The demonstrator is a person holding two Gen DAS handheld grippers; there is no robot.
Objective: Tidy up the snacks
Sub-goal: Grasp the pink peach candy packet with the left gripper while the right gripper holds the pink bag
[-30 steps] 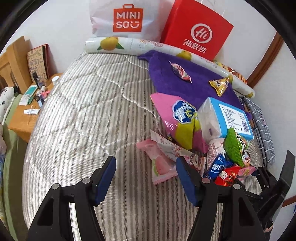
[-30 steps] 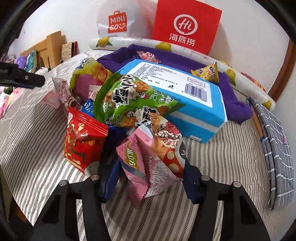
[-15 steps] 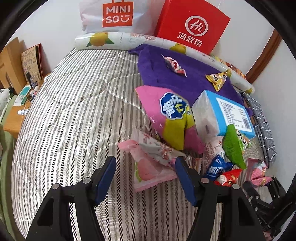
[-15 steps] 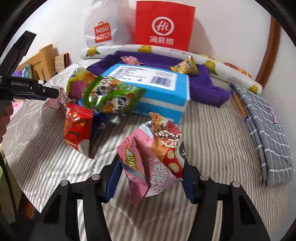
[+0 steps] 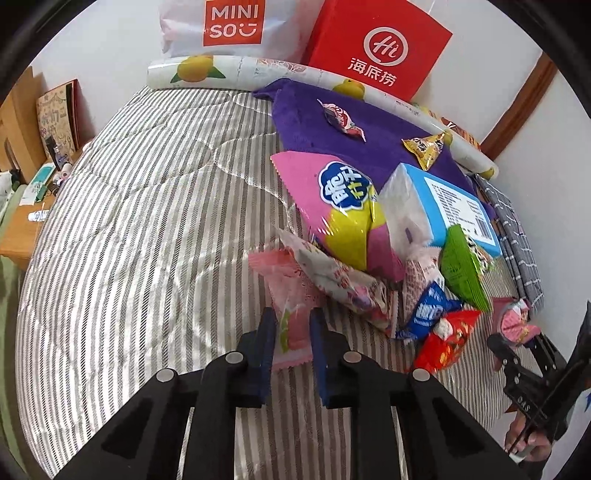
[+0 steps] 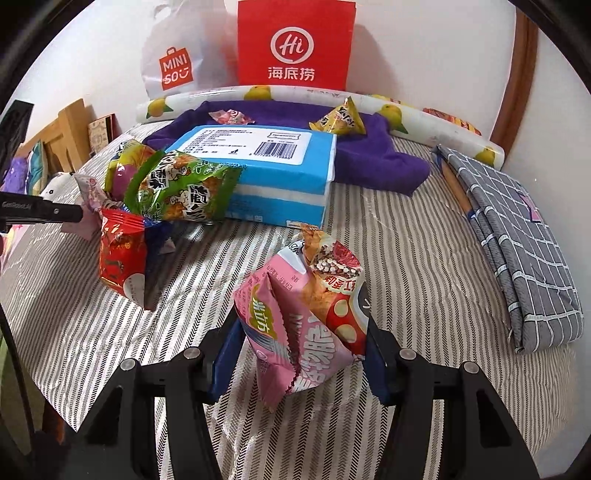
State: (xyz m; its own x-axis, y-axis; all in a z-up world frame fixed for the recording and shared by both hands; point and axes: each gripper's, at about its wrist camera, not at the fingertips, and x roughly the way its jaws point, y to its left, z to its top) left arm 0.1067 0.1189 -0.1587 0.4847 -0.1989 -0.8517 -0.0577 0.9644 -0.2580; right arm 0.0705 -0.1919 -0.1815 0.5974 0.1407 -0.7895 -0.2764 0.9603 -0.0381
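On the striped bed, my left gripper (image 5: 291, 332) is shut on the near end of a pale pink snack packet (image 5: 291, 295), which lies at the left edge of the snack pile. The pile holds a big pink-and-yellow bag (image 5: 343, 206), a green packet (image 6: 184, 188), a small blue packet (image 5: 428, 310) and a red packet (image 6: 122, 254), all against a blue tissue box (image 6: 269, 173). My right gripper (image 6: 299, 354) is shut on a pink mushroom-print bag (image 6: 303, 317), held clear of the pile. Two small snacks lie on the purple towel (image 5: 314, 129) behind.
A white MINISO bag (image 5: 229, 26) and a red paper bag (image 6: 295, 44) lean on the wall behind a lemon-print roll (image 6: 295, 96). A folded grey checked cloth (image 6: 517, 236) lies at the right. A wooden bedside table (image 5: 22, 229) stands left of the bed.
The left jaws have closed onto the pale pink packet. The right gripper has drawn the pink mushroom-print bag back from the pile and turned rightward.
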